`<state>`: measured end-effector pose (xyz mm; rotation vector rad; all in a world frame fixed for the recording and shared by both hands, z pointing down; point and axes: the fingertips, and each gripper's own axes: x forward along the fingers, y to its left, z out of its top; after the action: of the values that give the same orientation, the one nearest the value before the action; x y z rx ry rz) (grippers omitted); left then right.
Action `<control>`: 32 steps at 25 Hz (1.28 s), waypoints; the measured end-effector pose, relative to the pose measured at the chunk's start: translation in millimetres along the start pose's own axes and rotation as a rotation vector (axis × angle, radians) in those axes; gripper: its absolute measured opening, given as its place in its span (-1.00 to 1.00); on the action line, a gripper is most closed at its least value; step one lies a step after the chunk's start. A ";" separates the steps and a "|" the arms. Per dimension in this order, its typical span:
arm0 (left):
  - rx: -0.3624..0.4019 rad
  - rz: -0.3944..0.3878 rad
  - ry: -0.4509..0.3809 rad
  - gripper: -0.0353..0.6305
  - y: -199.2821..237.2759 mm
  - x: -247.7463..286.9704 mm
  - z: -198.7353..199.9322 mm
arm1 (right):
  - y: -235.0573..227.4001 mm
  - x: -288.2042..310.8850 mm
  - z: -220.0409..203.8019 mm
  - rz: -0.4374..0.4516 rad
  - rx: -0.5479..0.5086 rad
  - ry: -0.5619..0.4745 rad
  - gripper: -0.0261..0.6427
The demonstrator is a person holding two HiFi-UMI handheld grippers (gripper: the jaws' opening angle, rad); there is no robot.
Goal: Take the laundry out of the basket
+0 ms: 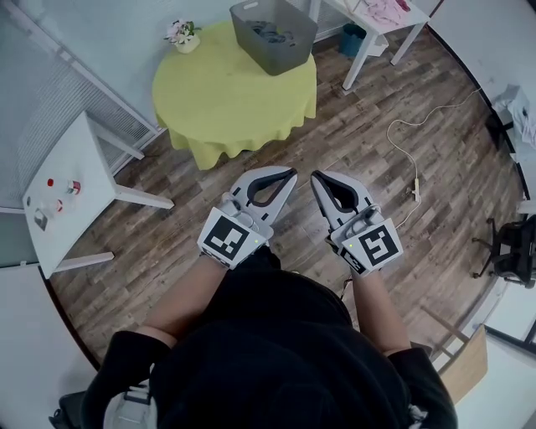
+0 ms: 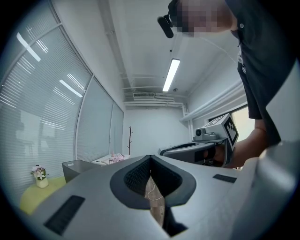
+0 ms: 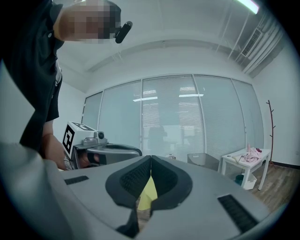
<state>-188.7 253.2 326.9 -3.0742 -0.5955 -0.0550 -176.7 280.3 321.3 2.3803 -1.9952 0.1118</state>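
The person stands on a wood floor point(image 1: 377, 117) and holds one claw in each hand. The left claw point(image 1: 291, 174) is closed, with its tips pressed together and nothing in it. The right claw point(image 1: 316, 177) is closed too, and it is also empty. The two claws are side by side, low in front of the person, with their tips close to each other. Both are up in the air over the floor.

The basket point(image 1: 286, 55) is grey. It sits on a round tabletop point(image 1: 226, 96) with a yellow-green cloth, well away from the claws. The laundry point(image 1: 266, 32) is inside the basket. A little pot of flowers point(image 1: 182, 35) stands on the same tabletop, near the basket.

A white table point(image 1: 75, 188) is on the left with some small things on it. Another white table point(image 1: 374, 23) is behind the basket, with something pink point(image 1: 387, 10) on top. A white cord point(image 1: 412, 155) lies on the floor to the right.
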 end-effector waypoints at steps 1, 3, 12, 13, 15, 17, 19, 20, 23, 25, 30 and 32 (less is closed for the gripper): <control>0.006 -0.002 0.007 -0.87 7.1 0.7 -0.2 | -3.0 6.3 0.6 -0.002 0.001 -0.002 -0.85; 0.004 -0.002 0.008 -0.88 21.2 2.2 -0.1 | -8.7 18.7 2.1 -0.006 0.001 -0.007 -0.85; -0.005 -0.017 -0.007 -0.88 61.3 7.9 -1.4 | -18.5 54.6 3.3 -0.022 0.001 -0.015 -0.85; -0.001 -0.020 -0.003 -0.88 63.2 8.3 -2.0 | -18.9 56.5 2.8 -0.024 0.002 -0.015 -0.85; -0.010 -0.022 0.000 -0.88 65.1 8.5 -3.5 | -19.3 58.2 2.1 -0.027 0.005 -0.015 -0.86; -0.021 -0.019 -0.010 -0.88 69.8 11.4 -2.9 | -23.2 62.3 4.2 -0.026 0.001 -0.020 -0.85; -0.010 -0.016 -0.009 -0.87 75.4 15.6 -2.9 | -29.2 66.8 5.4 -0.023 -0.002 -0.025 -0.86; -0.004 -0.015 -0.001 -0.88 77.7 17.9 -3.9 | -32.8 68.3 5.4 -0.022 -0.003 -0.026 -0.86; -0.006 -0.004 0.000 -0.88 85.2 27.0 -5.5 | -45.5 73.1 4.8 -0.020 -0.008 -0.032 -0.86; -0.006 0.009 -0.001 -0.88 90.3 33.0 -6.2 | -52.8 76.4 4.1 -0.008 -0.006 -0.035 -0.86; -0.010 0.041 0.001 -0.87 108.9 55.1 -3.7 | -80.0 90.3 8.2 0.030 -0.007 -0.035 -0.86; -0.010 0.058 0.000 -0.88 115.0 65.4 -3.0 | -92.7 94.7 8.8 0.044 -0.003 -0.035 -0.85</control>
<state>-85.3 170.9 331.9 -3.0986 -0.5078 -0.0578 -68.7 202.9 321.8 2.3537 -2.0615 0.0692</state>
